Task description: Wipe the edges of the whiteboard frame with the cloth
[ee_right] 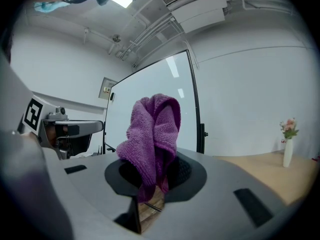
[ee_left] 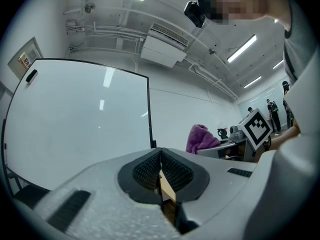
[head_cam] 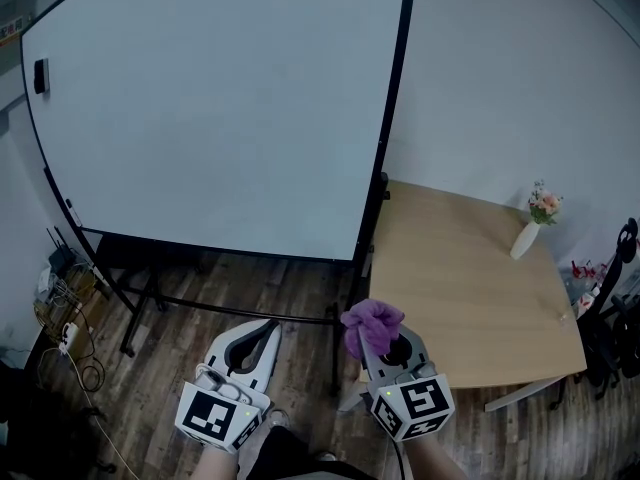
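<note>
- Head view puts the left gripper (head_cam: 268, 330) and the right gripper (head_cam: 380, 343) low in my picture, side by side over the wood floor (head_cam: 200, 298). Both point up toward the whiteboard (head_cam: 210, 108).
- Right gripper view: the jaws are closed on the cloth (ee_right: 154, 129). The purple cloth is pinched by its lower part between the pads. The rest stands up above the jaw tips in a folded bunch.
- Left gripper view: the jaws are pressed together, pad against pad, and hold nothing.
- In the head view the cloth sits below the board's lower right corner, near the foot of the frame (head_cam: 396, 98). It is apart from the black right edge and does not touch it.
- The left gripper lies left of the cloth, under the board's bottom edge and clear of it.
- A small black thing (head_cam: 41, 75) clings to the board near its upper left edge; I cannot tell what it is.
- The bench (head_cam: 470, 298) stands just right of the board, against the white wall.
- A white vase (head_cam: 524, 239) with flowers stands upright near the bench's far edge, well apart from both grippers.
</note>
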`<state>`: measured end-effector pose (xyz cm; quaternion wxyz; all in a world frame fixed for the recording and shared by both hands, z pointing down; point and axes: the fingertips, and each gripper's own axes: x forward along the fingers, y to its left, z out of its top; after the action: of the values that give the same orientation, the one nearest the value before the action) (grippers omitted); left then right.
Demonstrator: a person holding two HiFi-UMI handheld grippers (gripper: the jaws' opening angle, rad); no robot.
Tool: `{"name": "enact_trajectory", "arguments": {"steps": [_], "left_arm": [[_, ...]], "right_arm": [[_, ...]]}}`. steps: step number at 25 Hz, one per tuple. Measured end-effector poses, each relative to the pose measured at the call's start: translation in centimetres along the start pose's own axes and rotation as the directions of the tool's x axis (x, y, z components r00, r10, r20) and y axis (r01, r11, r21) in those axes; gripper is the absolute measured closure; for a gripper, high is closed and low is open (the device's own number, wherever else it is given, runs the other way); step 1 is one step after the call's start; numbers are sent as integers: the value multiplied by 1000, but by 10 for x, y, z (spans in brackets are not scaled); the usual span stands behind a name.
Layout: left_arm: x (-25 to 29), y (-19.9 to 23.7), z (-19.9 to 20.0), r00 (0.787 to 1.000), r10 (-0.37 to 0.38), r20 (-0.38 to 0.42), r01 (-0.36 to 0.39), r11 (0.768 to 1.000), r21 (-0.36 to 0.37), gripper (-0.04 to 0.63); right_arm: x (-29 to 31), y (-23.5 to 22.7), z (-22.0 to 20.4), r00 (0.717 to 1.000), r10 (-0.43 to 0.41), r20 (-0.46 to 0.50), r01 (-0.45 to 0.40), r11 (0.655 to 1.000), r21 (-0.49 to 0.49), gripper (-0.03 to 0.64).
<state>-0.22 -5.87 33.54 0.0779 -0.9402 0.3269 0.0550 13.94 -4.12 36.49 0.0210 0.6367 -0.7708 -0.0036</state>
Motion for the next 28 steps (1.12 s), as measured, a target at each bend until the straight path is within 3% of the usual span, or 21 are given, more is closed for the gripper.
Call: {"name": "enact_trajectory", "arguments": {"steps": [28], "left_arm": [[8, -21, 0, 1000, 16, -16, -16, 1000, 13, 578]], "right_arm": [[-17, -16, 3, 999, 14, 28, -14, 1000, 1, 541]]}}
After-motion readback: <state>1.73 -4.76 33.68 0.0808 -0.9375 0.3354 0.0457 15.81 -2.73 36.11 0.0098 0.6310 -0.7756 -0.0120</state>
